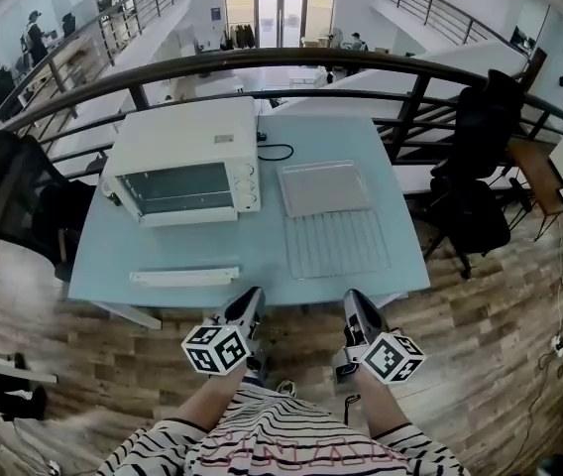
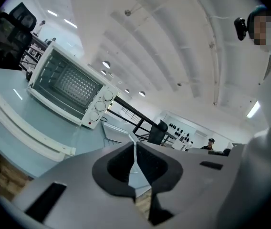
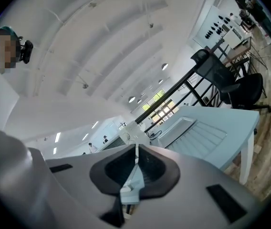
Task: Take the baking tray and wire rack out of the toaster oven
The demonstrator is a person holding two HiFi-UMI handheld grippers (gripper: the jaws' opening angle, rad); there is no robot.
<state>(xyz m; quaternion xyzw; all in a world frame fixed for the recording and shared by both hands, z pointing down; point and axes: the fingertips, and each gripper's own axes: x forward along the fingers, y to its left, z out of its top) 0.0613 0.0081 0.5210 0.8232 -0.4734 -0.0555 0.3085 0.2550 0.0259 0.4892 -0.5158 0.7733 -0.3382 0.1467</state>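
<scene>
The white toaster oven [image 1: 187, 162] stands at the table's back left, glass front toward me, also seen in the left gripper view [image 2: 71, 87]. To its right the grey baking tray [image 1: 323, 187] lies flat on the table, with the wire rack [image 1: 336, 241] just in front of it; both also appear in the right gripper view, tray [image 3: 176, 125] and rack [image 3: 200, 135]. My left gripper [image 1: 250, 300] [image 2: 135, 144] and right gripper [image 1: 356, 305] [image 3: 136, 149] hover by the table's front edge, close to my body. Both are shut with nothing between the jaws.
A long white strip [image 1: 184, 277] lies on the pale blue table [image 1: 113, 251] in front of the oven. A black cord [image 1: 280, 152] trails behind the oven. Black office chairs [image 1: 19, 201] [image 1: 475, 181] flank the table, with a railing [image 1: 361, 62] behind it.
</scene>
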